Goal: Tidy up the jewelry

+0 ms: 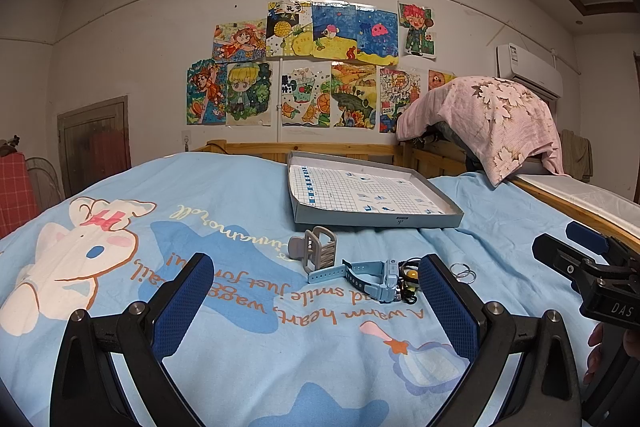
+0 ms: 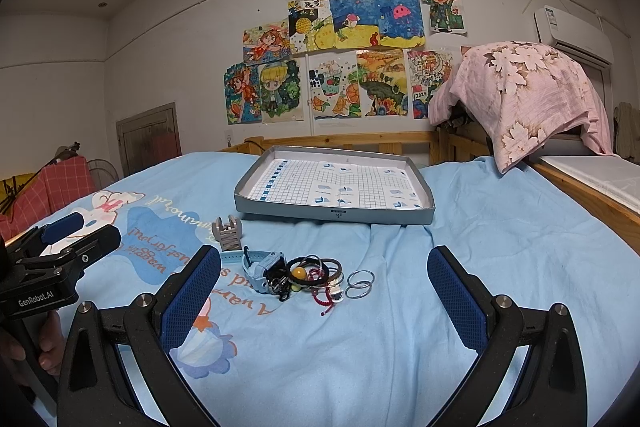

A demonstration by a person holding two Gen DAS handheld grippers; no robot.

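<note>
A small pile of jewelry lies on the blue bedsheet: a grey claw hair clip [image 1: 318, 253] [image 2: 228, 233], a light blue watch [image 1: 360, 277] [image 2: 260, 273], black hair ties with a yellow bead [image 2: 304, 273], a red string bracelet [image 2: 324, 297] and thin silver rings [image 2: 360, 283] [image 1: 463, 271]. Behind the pile sits a shallow grey box tray [image 1: 376, 221] [image 2: 332, 215] lined with grid paper. My left gripper [image 1: 316, 261] hovers open just short of the watch. My right gripper [image 2: 324, 253] is open too, framing the hair ties and rings, and holds nothing.
A wooden bed rail [image 1: 340, 149] runs behind the tray. To the back right, a pink floral cloth [image 1: 492, 111] drapes over a raised object. A red checked cloth [image 2: 60, 183] is off the bed's left side. A hand [image 2: 48, 343] grips the left tool's handle.
</note>
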